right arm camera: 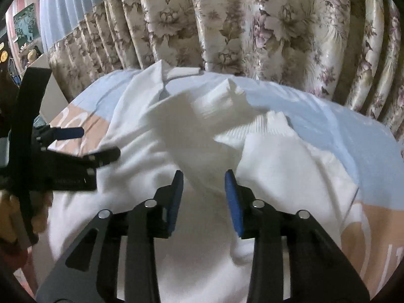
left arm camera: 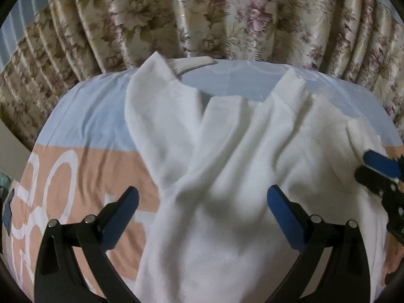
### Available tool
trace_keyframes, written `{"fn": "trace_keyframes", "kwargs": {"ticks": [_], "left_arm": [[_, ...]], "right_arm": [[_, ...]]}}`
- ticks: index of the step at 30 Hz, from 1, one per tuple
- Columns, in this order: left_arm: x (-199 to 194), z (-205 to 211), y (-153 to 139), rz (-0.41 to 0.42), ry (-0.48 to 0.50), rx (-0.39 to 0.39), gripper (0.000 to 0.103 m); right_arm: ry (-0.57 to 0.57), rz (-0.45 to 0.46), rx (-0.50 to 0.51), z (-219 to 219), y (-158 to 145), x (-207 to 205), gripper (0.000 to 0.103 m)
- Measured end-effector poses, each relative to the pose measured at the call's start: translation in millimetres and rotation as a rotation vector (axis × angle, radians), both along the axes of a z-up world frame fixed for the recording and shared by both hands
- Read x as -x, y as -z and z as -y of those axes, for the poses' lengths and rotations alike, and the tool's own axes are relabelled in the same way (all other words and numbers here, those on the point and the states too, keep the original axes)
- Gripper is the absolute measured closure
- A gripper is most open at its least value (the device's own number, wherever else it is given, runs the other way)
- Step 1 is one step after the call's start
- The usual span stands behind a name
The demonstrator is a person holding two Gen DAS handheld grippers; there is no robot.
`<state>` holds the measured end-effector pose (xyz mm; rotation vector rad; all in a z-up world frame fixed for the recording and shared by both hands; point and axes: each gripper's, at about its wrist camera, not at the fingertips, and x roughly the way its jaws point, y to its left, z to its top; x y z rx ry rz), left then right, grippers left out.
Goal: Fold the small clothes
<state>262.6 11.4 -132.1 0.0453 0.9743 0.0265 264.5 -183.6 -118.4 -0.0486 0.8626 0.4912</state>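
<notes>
A white knit sweater (left arm camera: 227, 166) lies spread on the bed, its two sleeves crossed over the body and their ribbed cuffs (left arm camera: 293, 88) pointing toward the curtain. My left gripper (left arm camera: 202, 193) stands wide open over the crossing of the sleeves, with nothing pinched. My right gripper (left arm camera: 361, 165) shows at the right edge, low over the sweater's side. In the right wrist view the right gripper (right arm camera: 203, 176) is partly open; a fold of sleeve (right arm camera: 202, 151) lies in the gap, and the pads do not press it. My left gripper (right arm camera: 96, 144) is at the left there.
The bed cover (left arm camera: 88, 126) is pale blue and peach with white lettering. A floral curtain (left arm camera: 202, 12) hangs right behind the bed's far edge. A second pale folded piece (left arm camera: 192, 63) lies at that edge. A hand (right arm camera: 15, 217) holds the left tool.
</notes>
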Motion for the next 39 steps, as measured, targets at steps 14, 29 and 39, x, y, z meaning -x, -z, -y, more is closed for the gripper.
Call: {"fn": "trace_keyframes", "kwargs": {"ticks": [14, 29, 39], "left_arm": [[-28, 62, 20, 0.026, 0.148, -0.009, 0.001], [-54, 35, 30, -0.037, 0.197, 0.306, 0.087], [-32, 18, -7, 0.080, 0.157, 0.145, 0.094]], "right_arm": [[0.346, -0.015, 0.030, 106, 15, 26, 0.050], [0.514, -0.088, -0.094, 167, 18, 12, 0.040], [0.503, -0.124, -0.126, 165, 26, 2, 0.040]]}}
